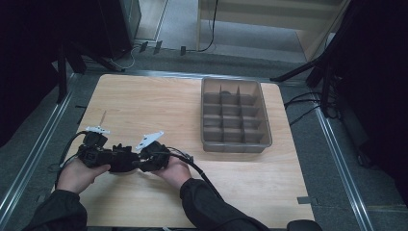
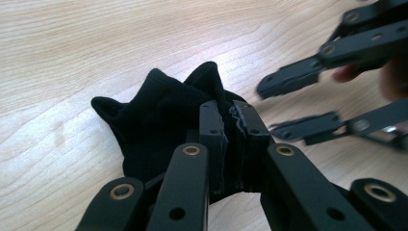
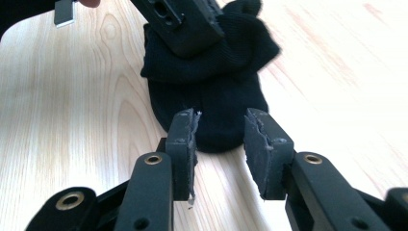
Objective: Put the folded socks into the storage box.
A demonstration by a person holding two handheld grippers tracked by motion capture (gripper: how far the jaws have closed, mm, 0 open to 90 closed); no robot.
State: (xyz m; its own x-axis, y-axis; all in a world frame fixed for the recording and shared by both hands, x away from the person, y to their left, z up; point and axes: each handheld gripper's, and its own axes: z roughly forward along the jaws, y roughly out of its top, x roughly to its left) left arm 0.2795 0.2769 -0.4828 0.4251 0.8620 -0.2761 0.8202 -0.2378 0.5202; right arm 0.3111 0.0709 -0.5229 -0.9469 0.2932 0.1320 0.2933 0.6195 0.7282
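Pinching a fold of the black sock, the left gripper had its jaws nearly closed on the cloth. The sock lay on the table at about 7 o'clock, well apart from the tray at 2 o'clock. The right gripper stood about half open, its pads beside the sock's near end without pressing it.
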